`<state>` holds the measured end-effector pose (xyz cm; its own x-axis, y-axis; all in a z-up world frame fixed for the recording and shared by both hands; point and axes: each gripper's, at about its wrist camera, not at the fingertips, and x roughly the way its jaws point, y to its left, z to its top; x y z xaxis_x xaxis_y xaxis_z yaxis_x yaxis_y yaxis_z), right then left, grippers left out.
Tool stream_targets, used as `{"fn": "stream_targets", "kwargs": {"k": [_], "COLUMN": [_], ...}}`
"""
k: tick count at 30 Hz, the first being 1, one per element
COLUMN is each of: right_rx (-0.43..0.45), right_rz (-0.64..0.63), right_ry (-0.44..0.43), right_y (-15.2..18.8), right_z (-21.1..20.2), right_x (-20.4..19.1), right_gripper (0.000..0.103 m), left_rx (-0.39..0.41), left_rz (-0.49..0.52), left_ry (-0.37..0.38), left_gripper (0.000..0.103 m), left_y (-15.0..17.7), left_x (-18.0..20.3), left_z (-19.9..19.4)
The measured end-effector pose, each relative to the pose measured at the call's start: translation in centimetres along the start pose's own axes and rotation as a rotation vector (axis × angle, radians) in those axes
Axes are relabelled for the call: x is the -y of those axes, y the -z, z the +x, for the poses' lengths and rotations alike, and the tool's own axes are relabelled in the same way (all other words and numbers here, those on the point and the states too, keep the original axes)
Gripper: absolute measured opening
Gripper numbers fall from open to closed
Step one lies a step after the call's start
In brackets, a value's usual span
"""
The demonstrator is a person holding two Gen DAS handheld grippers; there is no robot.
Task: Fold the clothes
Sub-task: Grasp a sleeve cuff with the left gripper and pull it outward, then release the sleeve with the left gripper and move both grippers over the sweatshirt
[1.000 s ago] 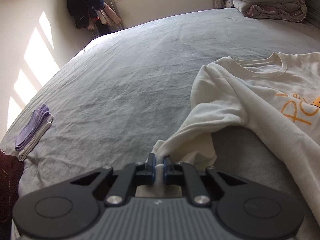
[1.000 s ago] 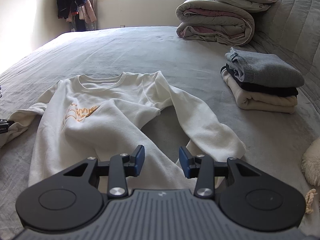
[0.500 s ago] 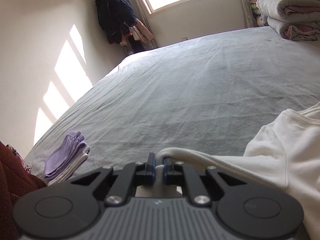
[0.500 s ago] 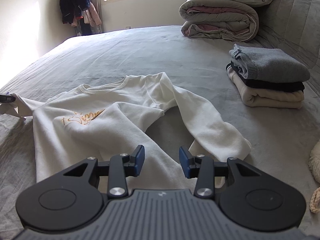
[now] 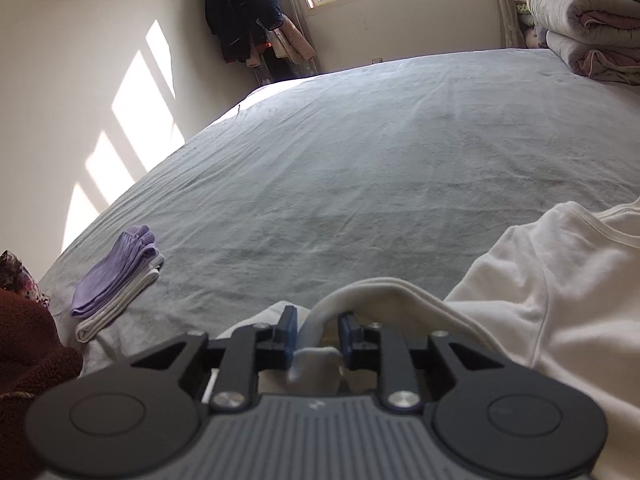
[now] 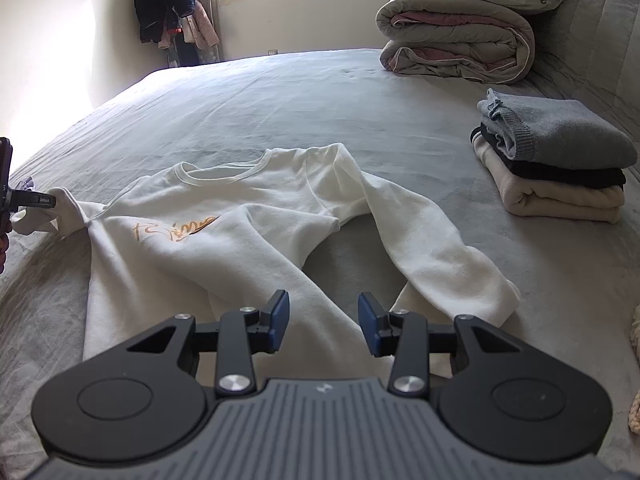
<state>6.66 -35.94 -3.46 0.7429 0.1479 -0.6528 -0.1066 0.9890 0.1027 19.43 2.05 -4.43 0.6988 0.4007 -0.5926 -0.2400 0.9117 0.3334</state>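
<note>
A cream sweatshirt (image 6: 240,248) with orange lettering lies front up on the grey bed (image 6: 280,100), its bottom part folded up over the chest. My left gripper (image 5: 318,330) is at the end of the sweatshirt's left sleeve (image 5: 384,292). Its jaws are opening, and the cuff sits slack between the pads without being pinched. In the right wrist view the left gripper (image 6: 36,200) shows at the far left edge with the sleeve stretched out toward it. My right gripper (image 6: 323,318) hovers open over the near edge of the sweatshirt, with nothing between its fingers. The other sleeve (image 6: 432,240) lies bent to the right.
A stack of folded clothes (image 6: 552,160) sits at the right, with rolled quilts (image 6: 456,48) and pillows behind it. Folded purple and white cloths (image 5: 116,280) lie near the bed's left edge. A dark red fabric (image 5: 28,340) is at the near left. Clothes hang (image 5: 244,12) in the far corner.
The left gripper pulled the sleeve outward to the left until it lay straight, then its jaws parted from the cuff. The right gripper stayed where it was, still open.
</note>
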Motion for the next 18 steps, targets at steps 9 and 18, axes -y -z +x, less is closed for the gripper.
{"fn": "stream_targets", "kwargs": {"k": [9,18], "right_rx": [0.011,-0.002], "right_rz": [-0.005,-0.015], "right_ry": [0.016,0.035], "right_y": [0.6,1.5], "right_z": [-1.5,-2.6], "right_x": [0.2,0.2], "right_gripper": [0.049,0.051], "left_rx": [-0.062,-0.153], "left_rz": [-0.061,-0.081], "left_ry": [0.111,0.363], "left_gripper": [0.053,0.055], "left_y": [2.1,6.2], "left_x": [0.9,3.9], "left_z": [-3.7,-8.9]}}
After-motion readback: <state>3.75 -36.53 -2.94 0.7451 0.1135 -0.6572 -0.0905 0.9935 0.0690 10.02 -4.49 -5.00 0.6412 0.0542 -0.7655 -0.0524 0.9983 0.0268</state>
